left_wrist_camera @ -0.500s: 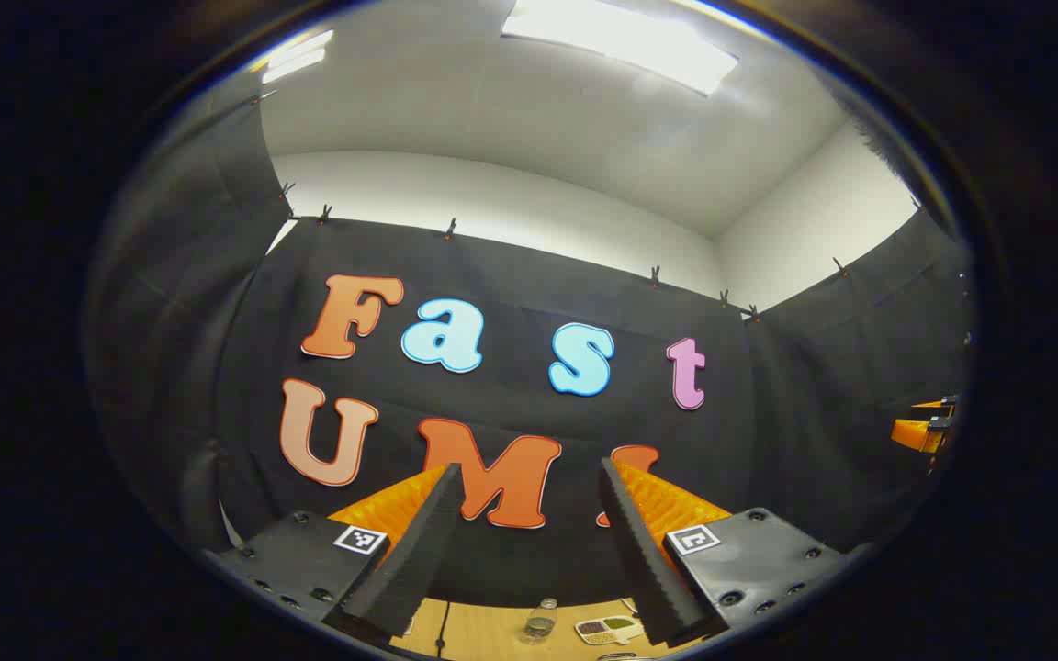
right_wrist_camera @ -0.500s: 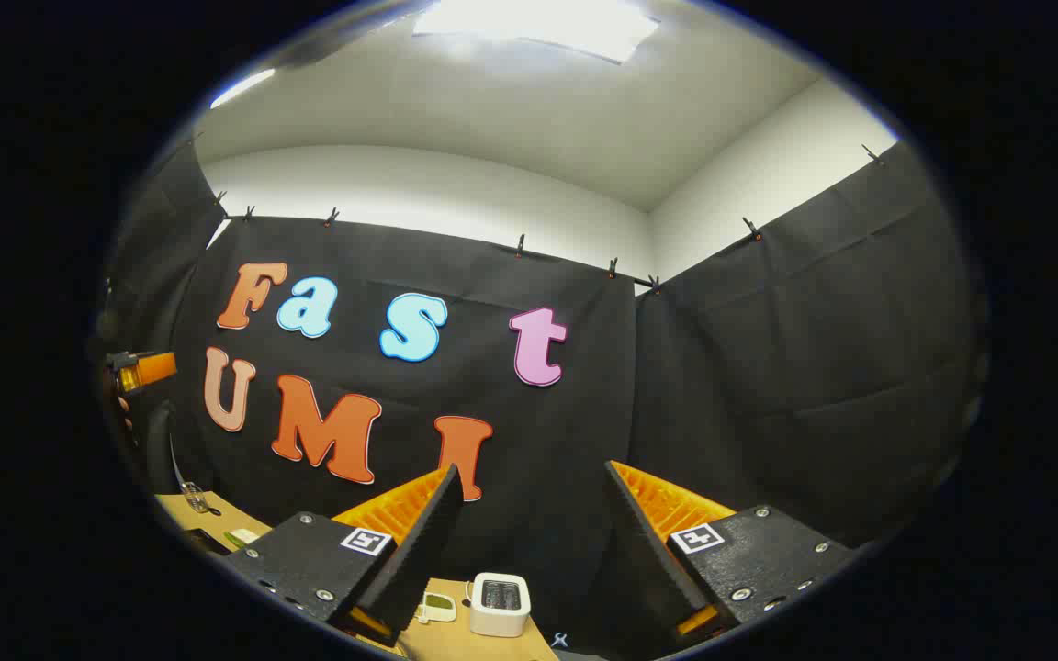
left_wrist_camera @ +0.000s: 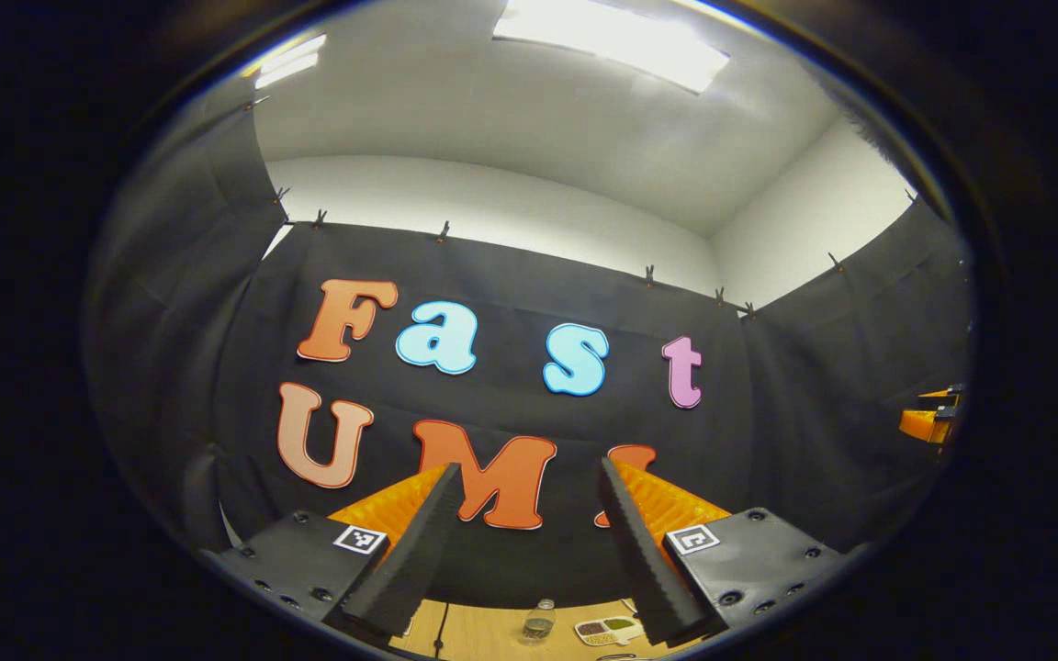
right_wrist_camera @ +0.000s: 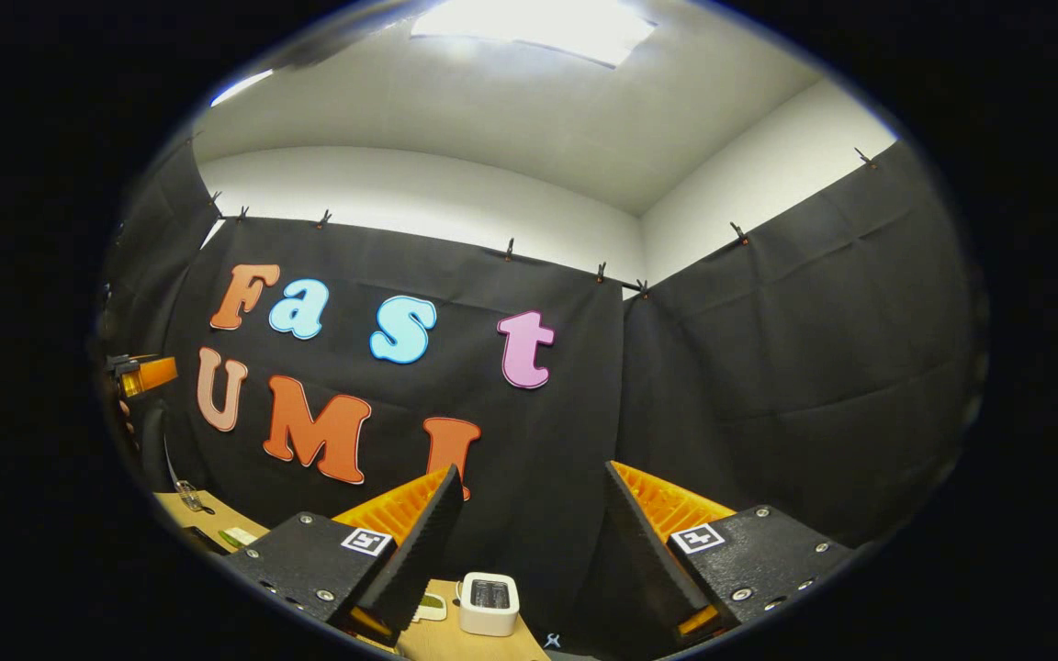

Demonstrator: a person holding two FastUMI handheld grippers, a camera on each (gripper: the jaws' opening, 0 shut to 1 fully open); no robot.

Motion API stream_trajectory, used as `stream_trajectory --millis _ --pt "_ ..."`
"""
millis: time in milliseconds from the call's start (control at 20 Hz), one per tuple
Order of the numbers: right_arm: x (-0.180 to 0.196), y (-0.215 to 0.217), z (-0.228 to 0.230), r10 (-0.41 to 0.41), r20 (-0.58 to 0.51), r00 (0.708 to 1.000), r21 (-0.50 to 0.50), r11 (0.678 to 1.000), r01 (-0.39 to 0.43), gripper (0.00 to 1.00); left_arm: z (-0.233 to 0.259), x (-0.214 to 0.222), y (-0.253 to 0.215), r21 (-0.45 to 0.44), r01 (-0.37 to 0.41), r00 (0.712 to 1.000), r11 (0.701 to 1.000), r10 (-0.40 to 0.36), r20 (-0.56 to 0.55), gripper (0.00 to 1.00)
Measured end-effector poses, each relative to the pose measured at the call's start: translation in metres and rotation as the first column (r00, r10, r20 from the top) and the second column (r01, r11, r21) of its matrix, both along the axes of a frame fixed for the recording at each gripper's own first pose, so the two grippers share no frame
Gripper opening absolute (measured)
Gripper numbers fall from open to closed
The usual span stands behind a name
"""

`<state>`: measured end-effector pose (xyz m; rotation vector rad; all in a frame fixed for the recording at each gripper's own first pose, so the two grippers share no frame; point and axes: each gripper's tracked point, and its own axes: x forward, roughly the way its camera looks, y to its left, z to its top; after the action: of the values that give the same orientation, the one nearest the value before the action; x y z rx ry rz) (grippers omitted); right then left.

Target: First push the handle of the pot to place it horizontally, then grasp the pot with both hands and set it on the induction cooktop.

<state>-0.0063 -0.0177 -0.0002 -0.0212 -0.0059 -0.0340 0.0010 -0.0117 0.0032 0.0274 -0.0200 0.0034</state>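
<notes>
Left gripper view: the left gripper (left_wrist_camera: 524,542) is tilted up toward the black cloth wall (left_wrist_camera: 511,275), fingers spread with nothing between them. Below them runs a strip of wooden table (left_wrist_camera: 483,633) with a clear bottle (left_wrist_camera: 539,621) and a small sectioned dish (left_wrist_camera: 607,630). At the far right edge sits the other gripper.

Right gripper view: the right gripper (right_wrist_camera: 534,542) is likewise spread and empty, with open air ahead. A white toaster (right_wrist_camera: 489,603) stands on the table (right_wrist_camera: 442,643). I cannot tell where the pot is.

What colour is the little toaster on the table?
White, with a dark top. The toaster shows best in the right gripper view, low between the fingers.
</notes>
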Motion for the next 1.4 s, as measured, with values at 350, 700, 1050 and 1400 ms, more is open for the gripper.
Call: stream_trajectory --millis 350,700,1050,1400 --pt "0.002 0.001 0.000 0.004 0.004 1.000 -0.007 1.000 -0.004 0.94 0.003 0.000 0.018 -0.023 -0.032 0.999 0.999 0.033 0.001 0.95" --pt "0.006 0.004 -0.004 0.003 0.007 1.000 -0.015 1.000 -0.003 0.95 0.002 -0.003 0.033 0.019 -0.081 0.997 0.997 0.080 0.005 0.93" --pt "0.008 0.000 -0.019 -0.009 -0.021 1.000 -0.031 0.999 0.008 0.95 -0.035 -0.002 0.015 0.055 -0.042 0.996 0.998 0.047 -0.081 0.72" --pt "0.011 -0.012 -0.042 -0.005 -0.059 0.998 -0.029 1.000 0.004 0.95 -0.148 -0.015 -0.010 -0.009 -0.020 0.926 1.000 0.015 -0.376 0.08"
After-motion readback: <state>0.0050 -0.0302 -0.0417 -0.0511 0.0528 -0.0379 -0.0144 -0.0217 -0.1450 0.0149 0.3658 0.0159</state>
